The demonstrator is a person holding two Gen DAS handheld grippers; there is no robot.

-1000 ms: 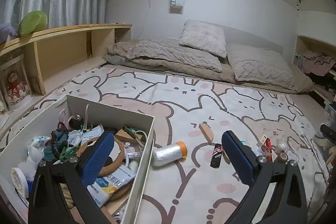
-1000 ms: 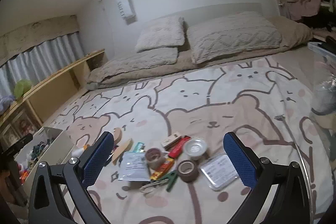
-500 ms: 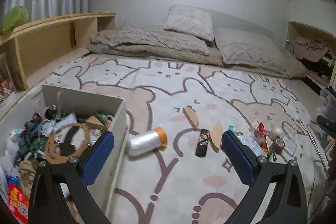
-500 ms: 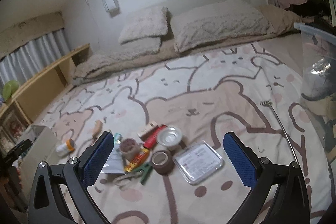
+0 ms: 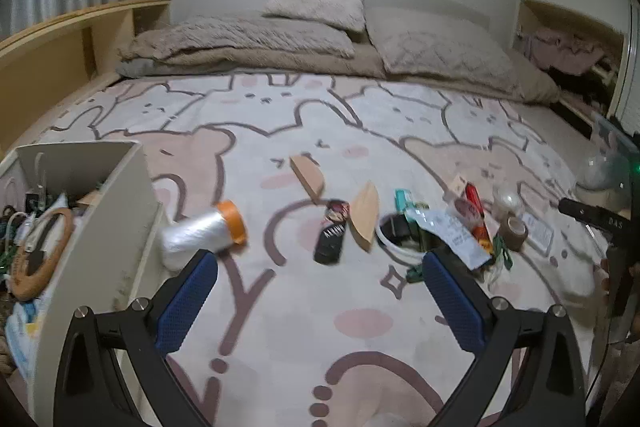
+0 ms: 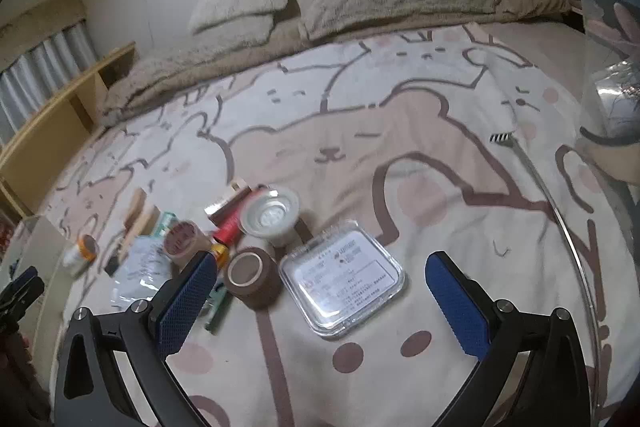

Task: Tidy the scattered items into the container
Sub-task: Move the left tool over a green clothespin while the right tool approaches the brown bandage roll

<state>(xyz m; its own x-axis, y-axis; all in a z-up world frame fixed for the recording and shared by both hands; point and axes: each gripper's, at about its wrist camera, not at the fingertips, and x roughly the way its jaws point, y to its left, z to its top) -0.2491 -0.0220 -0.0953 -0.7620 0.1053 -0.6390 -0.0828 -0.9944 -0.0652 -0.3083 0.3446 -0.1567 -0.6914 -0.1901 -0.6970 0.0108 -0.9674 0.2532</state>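
The cream box (image 5: 100,227) stands at the left, full of small items. My left gripper (image 5: 320,291) is open and empty over the bear blanket, right of the box. A clear roll with an orange cap (image 5: 204,233), a black packet (image 5: 331,235) and two wooden pieces (image 5: 365,217) lie ahead of it. My right gripper (image 6: 320,291) is open and empty just above a clear flat case (image 6: 342,279). A brown tape roll (image 6: 250,277), a clear cup (image 6: 270,215) and a red tube (image 6: 232,227) lie beside the case.
Pillows (image 5: 316,3) and a folded duvet (image 5: 240,43) lie at the bed's far end. A wooden shelf (image 5: 60,39) runs along the left. A clear plastic bin (image 6: 612,67) stands at the right edge. A long thin rod (image 6: 540,183) lies on the blanket.
My left gripper has swung right, away from the box and toward the scattered items. My right gripper has moved forward and down, closer to the clear case and tape roll.
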